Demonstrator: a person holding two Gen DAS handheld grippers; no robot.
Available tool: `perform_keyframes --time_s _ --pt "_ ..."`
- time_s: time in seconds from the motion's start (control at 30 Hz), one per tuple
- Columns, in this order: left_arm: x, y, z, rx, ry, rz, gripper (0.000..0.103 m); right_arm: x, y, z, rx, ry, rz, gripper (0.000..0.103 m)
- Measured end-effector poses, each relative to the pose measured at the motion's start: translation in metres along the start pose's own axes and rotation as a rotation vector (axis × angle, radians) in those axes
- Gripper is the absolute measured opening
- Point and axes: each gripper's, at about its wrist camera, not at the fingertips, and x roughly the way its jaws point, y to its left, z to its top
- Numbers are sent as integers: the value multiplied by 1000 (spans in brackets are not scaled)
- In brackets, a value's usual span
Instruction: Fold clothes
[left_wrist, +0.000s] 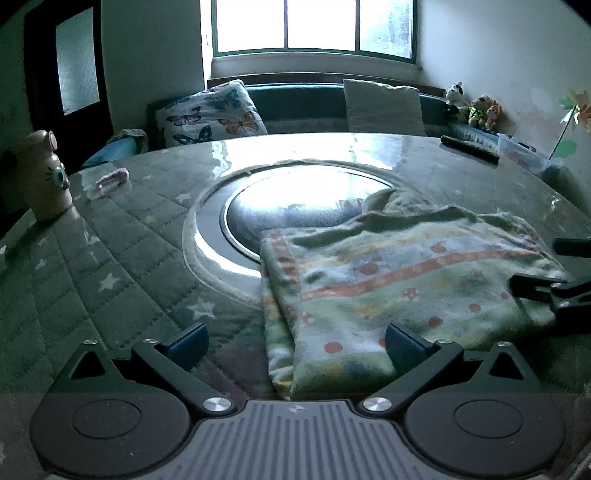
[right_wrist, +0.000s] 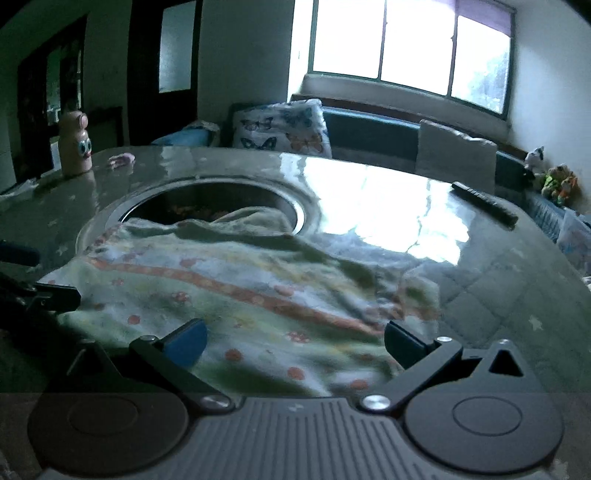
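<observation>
A pale green and blue garment (left_wrist: 388, 280) with an orange stripe and red dots lies folded on the round table (left_wrist: 122, 236), partly over its central round recess (left_wrist: 280, 206). My left gripper (left_wrist: 295, 347) is open at the garment's near left edge, and the cloth lies under and between its blue fingertips (left_wrist: 188, 345). My right gripper (right_wrist: 295, 343) is also open, low over the garment (right_wrist: 229, 280) at its near side. Each gripper shows in the other's view: the right one (left_wrist: 548, 266) at the cloth's right edge, the left one (right_wrist: 35, 275) at its left edge.
A pink bottle with cartoon eyes (left_wrist: 46, 177) stands at the table's far left, with a small pink item (left_wrist: 112, 179) near it. A dark remote control (left_wrist: 471, 149) lies at the far right. Behind are a bench with cushions (left_wrist: 212, 114), plush toys (left_wrist: 480, 110) and a window.
</observation>
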Motion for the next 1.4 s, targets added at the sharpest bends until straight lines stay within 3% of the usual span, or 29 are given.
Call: perform_keyframes --time_s 0.6,0.97,1.13,1.4 --pt "7 6 0 -4 23 24 103 -13 -54 -25 57 36 -200 103" --pt "4 11 -1 -23 22 46 103 -20 -71 -33 128 28 -195 103" --pt "1 15 0 -37 11 58 103 -26 -67 -24 100 0 -185 103" --pt "1 19 1 -48 17 52 103 -30 -37 -5 24 -33 -58 103"
